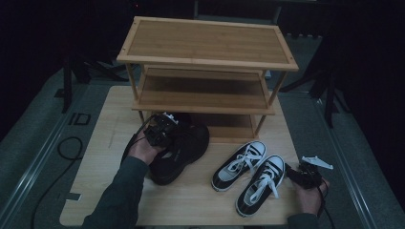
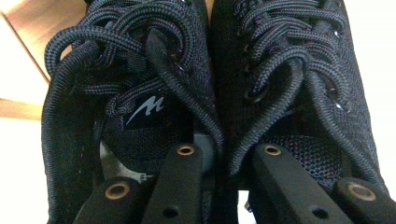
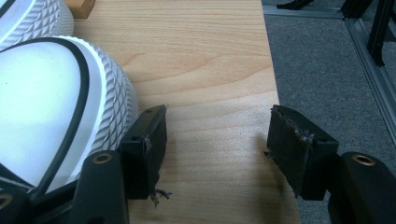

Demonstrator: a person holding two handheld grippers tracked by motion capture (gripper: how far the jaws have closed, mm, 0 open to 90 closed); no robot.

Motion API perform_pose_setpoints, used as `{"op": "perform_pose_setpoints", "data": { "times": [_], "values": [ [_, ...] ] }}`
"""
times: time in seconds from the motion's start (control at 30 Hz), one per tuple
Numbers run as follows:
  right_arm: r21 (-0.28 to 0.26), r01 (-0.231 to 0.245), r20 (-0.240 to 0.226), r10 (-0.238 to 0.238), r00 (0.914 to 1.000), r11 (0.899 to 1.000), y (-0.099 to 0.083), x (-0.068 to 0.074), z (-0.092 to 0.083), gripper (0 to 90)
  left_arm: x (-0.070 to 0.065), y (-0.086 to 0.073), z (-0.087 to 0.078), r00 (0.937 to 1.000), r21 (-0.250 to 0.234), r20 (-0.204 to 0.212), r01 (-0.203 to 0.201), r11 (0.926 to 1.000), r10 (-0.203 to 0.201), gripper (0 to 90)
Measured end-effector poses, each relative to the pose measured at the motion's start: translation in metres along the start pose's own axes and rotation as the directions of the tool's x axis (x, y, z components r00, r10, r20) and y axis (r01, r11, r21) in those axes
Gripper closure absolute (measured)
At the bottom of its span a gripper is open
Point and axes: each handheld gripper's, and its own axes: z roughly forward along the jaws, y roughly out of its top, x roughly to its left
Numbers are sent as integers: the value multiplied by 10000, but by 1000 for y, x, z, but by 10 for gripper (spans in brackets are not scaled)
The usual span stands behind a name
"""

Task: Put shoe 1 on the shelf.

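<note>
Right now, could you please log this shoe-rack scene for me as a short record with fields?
held: pair of black lace-up shoes, inner collars pinched together
left gripper: shut on the pair
right gripper: open, nothing between its jaws, beside the sneakers
waiting: pair of black-and-white canvas sneakers, on the table
rack: three-tier bamboo shoe rack, visible shelves bare
surface: light wooden table

Left claw (image 1: pixel 165 131) apparently clamped shut; right claw (image 3: pixel 217 140) spread wide, hovering.

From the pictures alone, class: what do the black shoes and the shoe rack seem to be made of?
Black shoes: apparently knitted textile, matt; woven mesh texture and braided cord laces show. Shoe rack: probably bamboo or light wood, smooth finish; fine straight grain and slatted shelves show.
</note>
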Motion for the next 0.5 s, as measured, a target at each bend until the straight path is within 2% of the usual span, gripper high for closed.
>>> {"op": "perform_pose_setpoints", "data": {
  "times": [0.3, 0.5],
  "values": [
    [0, 3, -2, -3, 10000, 10000, 0, 0, 0, 371, -2, 9, 7, 9989, -99, -341, 319, 9994, -322, 855],
    [0, 7, -6, -7, 10000, 10000, 0, 0, 0, 371, -4, 15, 12, 9952, -206, -793, 554, 9982, -569, 855]
  ]
}}
